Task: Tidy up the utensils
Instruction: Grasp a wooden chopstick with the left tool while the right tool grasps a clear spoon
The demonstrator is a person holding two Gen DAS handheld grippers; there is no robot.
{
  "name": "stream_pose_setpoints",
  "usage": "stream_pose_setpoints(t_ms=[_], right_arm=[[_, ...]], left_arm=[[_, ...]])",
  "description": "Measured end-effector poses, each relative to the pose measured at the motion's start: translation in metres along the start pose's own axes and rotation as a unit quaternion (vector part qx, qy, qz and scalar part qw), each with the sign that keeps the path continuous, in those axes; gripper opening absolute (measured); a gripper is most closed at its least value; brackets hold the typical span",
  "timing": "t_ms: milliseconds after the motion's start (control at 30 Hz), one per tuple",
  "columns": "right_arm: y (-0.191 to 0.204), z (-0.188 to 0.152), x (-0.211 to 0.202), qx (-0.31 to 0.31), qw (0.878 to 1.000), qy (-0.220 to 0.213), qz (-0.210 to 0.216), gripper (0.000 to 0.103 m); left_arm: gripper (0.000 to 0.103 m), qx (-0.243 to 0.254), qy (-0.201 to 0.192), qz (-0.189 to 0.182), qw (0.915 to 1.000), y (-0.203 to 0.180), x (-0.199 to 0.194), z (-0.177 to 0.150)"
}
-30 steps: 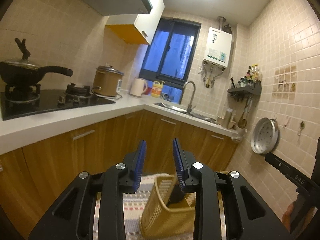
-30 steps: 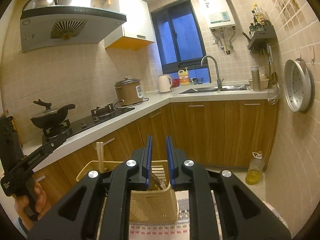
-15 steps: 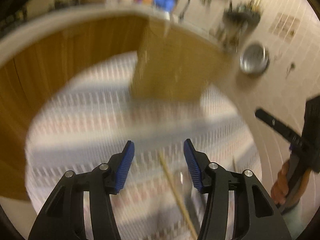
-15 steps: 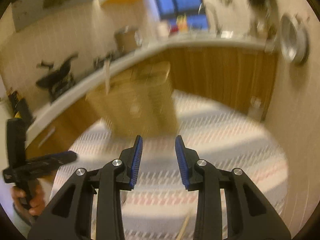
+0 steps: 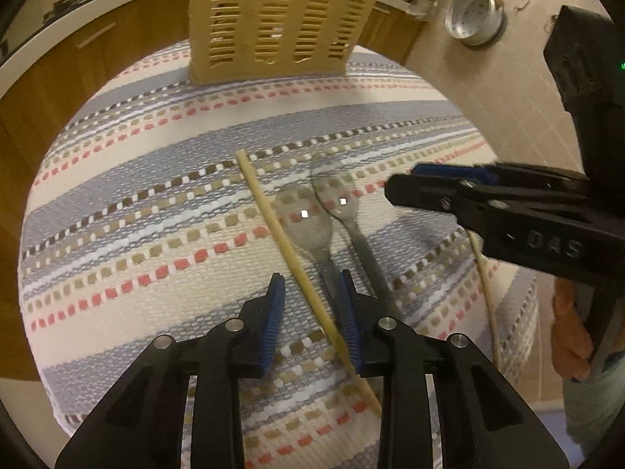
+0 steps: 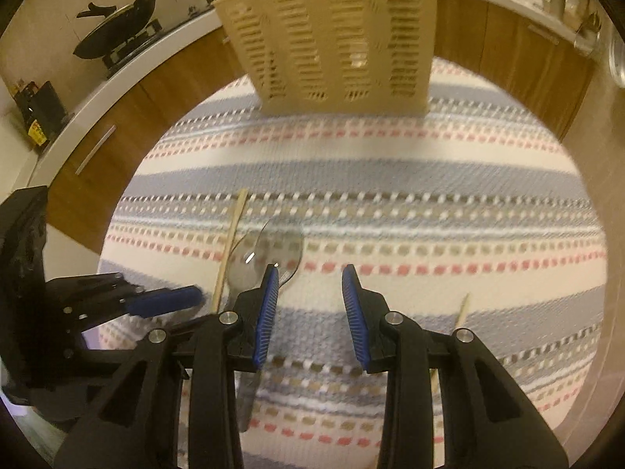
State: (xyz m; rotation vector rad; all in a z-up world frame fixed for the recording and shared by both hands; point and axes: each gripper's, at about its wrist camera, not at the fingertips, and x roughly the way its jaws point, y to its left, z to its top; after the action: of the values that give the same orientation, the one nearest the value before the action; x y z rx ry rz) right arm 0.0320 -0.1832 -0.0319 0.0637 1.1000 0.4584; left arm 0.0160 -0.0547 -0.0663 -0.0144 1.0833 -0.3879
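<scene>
Chopstick (image 5: 289, 258), a thin pale wooden rod, lies on the woven striped mat (image 5: 136, 203), its long axis aimed at the slatted tan basket (image 5: 277, 15). Beside it I see two clear plastic spoons (image 5: 308, 226), bowls toward the basket. My left gripper (image 5: 312, 312) gapes around the chopstick; my right gripper (image 6: 310, 305) hangs open over mat. Wooden cabinets (image 6: 508, 47) stand behind the basket.

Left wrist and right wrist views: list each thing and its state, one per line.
left gripper: open, fingers either side of a chopstick, empty.
right gripper: open, empty.
chopstick: lying flat on the striped cloth.
second chopstick: flat, mostly hidden.
two clear spoons: lying flat, bowls side by side.
utensil basket: upright on the cloth.
</scene>
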Motion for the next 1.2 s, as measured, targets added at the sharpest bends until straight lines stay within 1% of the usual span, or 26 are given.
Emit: stream_pose_setpoints(t_ms=[67,167,233,333,400,500,600,667,700,733,767,800,833,867,967,1100,1133,1200], right_arm=[[-0.002,-0.001,0.004,0.010,1.000,0.013,0.009,0.031],[-0.001,-0.005,0.011,0.015,1.000,0.024,-0.003,0.031],[-0.002,-0.006,0.014,0.021,0.999,0.031,0.004,0.031],[0.001,-0.005,0.014,0.017,0.999,0.033,0.004,0.031],[0.005,-0.003,0.016,0.009,0.999,0.037,0.000,0.031],[0.015,-0.002,0.024,-0.002,0.999,0.049,-0.007,0.031],[0.026,-0.004,0.032,-0.019,0.998,0.059,-0.023,0.031],[0.036,-0.005,0.034,-0.041,0.996,0.055,-0.054,0.031],[0.039,-0.005,0.036,-0.046,0.996,0.055,-0.061,0.029],[0.043,-0.005,0.038,-0.057,0.994,0.055,-0.076,0.025],[0.048,-0.005,0.041,-0.068,0.992,0.057,-0.087,0.017],[0.050,-0.006,0.041,-0.077,0.990,0.058,-0.099,0.012],[0.050,-0.006,0.042,-0.080,0.990,0.059,-0.104,0.011],[0.051,-0.007,0.045,-0.079,0.989,0.061,-0.106,0.010],[0.038,-0.005,0.042,-0.062,0.989,0.064,-0.117,0.010],[0.020,-0.003,0.038,-0.042,0.988,0.066,-0.136,0.010],[0.016,-0.002,0.038,-0.035,0.988,0.067,-0.134,0.010],[0.016,-0.001,0.038,-0.033,0.988,0.071,-0.135,0.010]], left_arm=[[0.027,0.002,-0.002,0.007,1.0000,-0.002,0.003,0.001],[0.027,0.005,-0.003,0.017,0.9998,-0.008,0.006,0.003],[0.027,0.010,-0.004,0.029,0.9995,-0.012,0.006,0.002],[0.027,0.002,-0.005,0.029,0.9996,-0.009,0.006,0.002],[0.020,0.003,-0.005,0.033,0.9994,-0.006,0.004,0.001],[0.015,0.008,-0.006,0.044,0.9990,-0.005,0.003,0.000],[0.015,0.015,-0.009,0.053,0.9985,-0.008,0.002,-0.003],[0.014,0.016,-0.009,0.055,0.9983,-0.008,0.000,-0.004],[0.014,0.016,-0.009,0.056,0.9982,-0.006,-0.001,-0.005],[0.012,0.013,-0.010,0.056,0.9983,-0.003,-0.003,-0.006],[0.009,0.010,-0.010,0.056,0.9983,-0.001,-0.004,-0.007],[0.007,0.006,-0.010,0.055,0.9984,0.003,-0.005,-0.008],[0.007,0.003,-0.009,0.053,0.9985,0.006,-0.006,-0.009],[0.005,-0.004,-0.008,0.048,0.9988,0.011,-0.008,-0.009],[0.004,-0.012,0.000,0.030,0.9995,0.019,-0.008,-0.008],[0.004,-0.026,0.007,0.025,0.9993,0.027,-0.011,-0.009],[0.004,-0.030,0.008,0.029,0.9991,0.028,-0.012,-0.009],[0.004,-0.041,0.006,0.049,0.9980,0.030,-0.013,-0.008]])
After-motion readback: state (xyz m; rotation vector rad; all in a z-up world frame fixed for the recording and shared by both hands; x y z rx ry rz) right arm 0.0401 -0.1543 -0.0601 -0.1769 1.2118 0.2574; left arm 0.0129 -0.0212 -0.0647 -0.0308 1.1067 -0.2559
